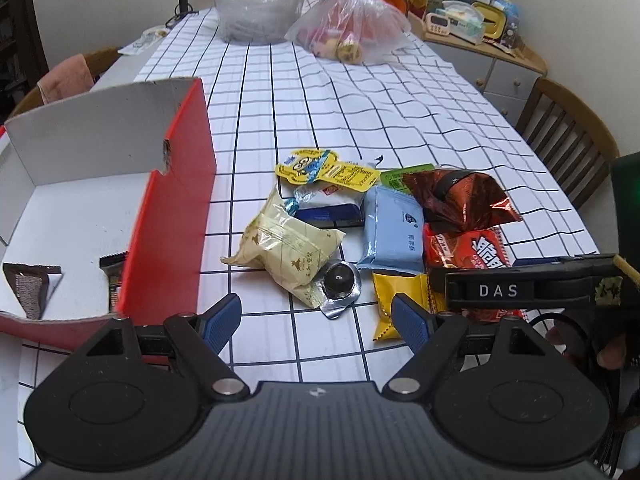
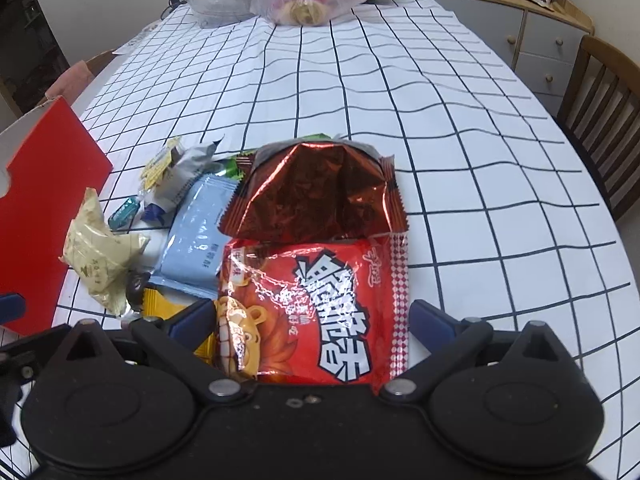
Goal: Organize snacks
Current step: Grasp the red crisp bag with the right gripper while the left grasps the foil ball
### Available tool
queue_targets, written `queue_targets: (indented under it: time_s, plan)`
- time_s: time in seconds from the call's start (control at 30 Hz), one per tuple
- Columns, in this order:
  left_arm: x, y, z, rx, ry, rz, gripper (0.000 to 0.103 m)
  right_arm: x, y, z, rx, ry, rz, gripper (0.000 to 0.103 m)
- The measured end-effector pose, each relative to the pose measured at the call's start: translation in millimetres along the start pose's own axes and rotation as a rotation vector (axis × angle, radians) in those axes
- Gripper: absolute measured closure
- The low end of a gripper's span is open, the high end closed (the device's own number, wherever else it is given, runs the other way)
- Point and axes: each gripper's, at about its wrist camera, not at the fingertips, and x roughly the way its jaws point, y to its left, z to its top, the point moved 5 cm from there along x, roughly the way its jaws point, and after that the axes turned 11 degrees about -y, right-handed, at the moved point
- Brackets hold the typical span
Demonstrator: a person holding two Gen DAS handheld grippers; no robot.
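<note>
A pile of snack packets lies on the checked tablecloth. My left gripper is open just short of a foil-wrapped dark round sweet, beside a pale yellow packet and a small yellow one. A red box with a white inside stands to its left and holds two dark packets. My right gripper is open, its jaws on either side of a red noodle-snack packet flat on the table. Beyond that lie a crumpled dark red foil bag and a light blue packet.
Two plastic bags of goods sit at the table's far end. A wooden chair stands on the right and a cabinet with clutter behind it. A yellow cartoon pack tops the pile. The right gripper's black body is close by.
</note>
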Motion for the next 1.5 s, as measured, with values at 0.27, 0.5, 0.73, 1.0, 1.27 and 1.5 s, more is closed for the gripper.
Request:
queue_targets:
  time_s: [0.27,0.5,0.73,1.0,1.27,1.5]
  plan:
    - [25,-2,2,-0.039,0.077,-0.032,0.029,-3,-6,-1,0.003,0.007,0.042,0.01]
    - [41,-6,2,-0.049,0.124,-0.061,0.055,-11,-14,-4,0.002,0.01,0.076,0.02]
    - [55,-16,10,-0.018,0.141,-0.066,0.063,-18,-25,-5,0.036,0.019,0.12,0.027]
    - [76,-7,10,-0.025,0.183,-0.042,0.068,-21,-23,-6,0.003,0.025,0.121,0.021]
    - [77,-12,11,-0.013,0.186,-0.056,0.071,-19,-13,-7,-0.044,0.031,0.12,0.018]
    - [72,-9,7,-0.041,0.186,-0.065,0.076,-22,-8,-6,-0.081,0.022,0.16,0.035]
